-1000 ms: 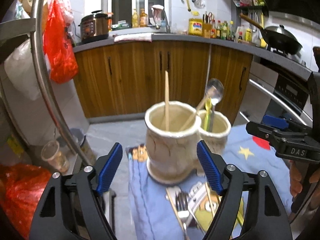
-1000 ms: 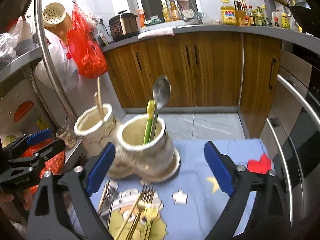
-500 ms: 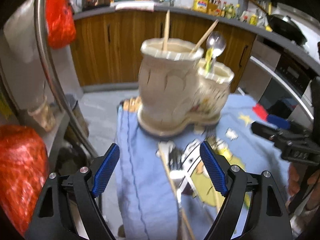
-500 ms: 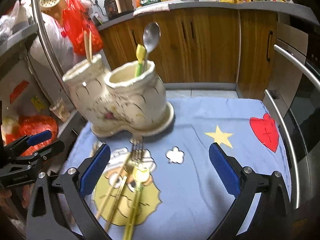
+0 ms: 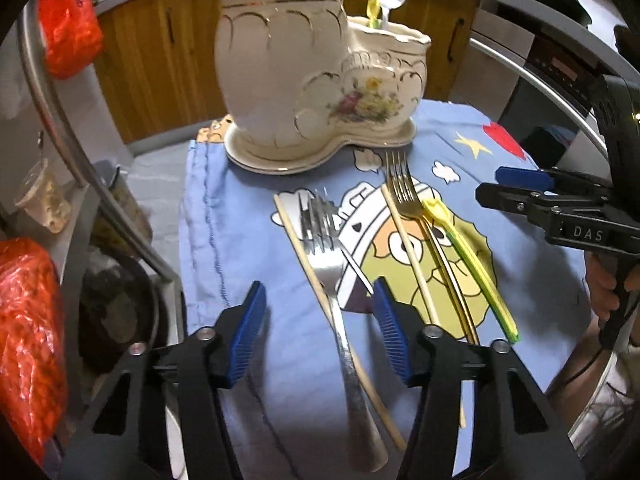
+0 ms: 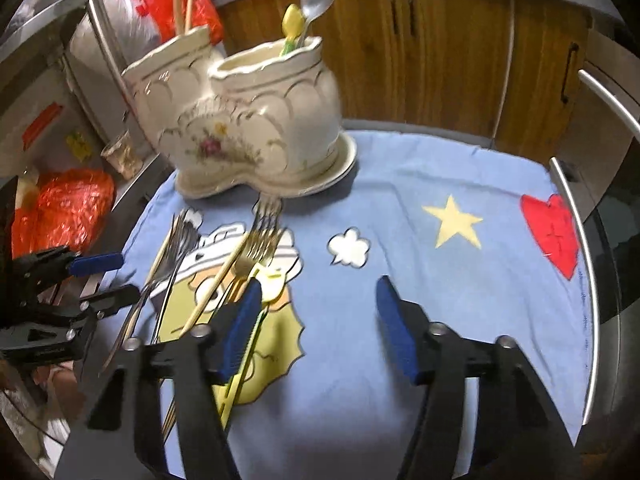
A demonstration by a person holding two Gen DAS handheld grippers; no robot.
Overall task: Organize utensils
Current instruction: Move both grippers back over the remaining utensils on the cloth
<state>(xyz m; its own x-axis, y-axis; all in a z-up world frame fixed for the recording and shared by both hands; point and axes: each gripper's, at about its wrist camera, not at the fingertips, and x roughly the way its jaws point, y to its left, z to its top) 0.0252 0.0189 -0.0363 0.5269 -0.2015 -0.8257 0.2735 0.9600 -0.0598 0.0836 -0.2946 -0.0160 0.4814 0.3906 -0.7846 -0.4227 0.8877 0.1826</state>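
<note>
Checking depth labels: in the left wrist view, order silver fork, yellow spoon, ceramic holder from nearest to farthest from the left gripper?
From the left gripper, jaws closing with nothing pressed yet:
1. Silver fork: between the fingers, handle running under the gripper.
2. Yellow spoon: to the right on the cloth, beyond the gold fork.
3. Ceramic holder: at the cloth's far edge, upright.

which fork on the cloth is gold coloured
The gold fork, beside the yellow-green utensil; the other fork, lying left, is silver.
</note>
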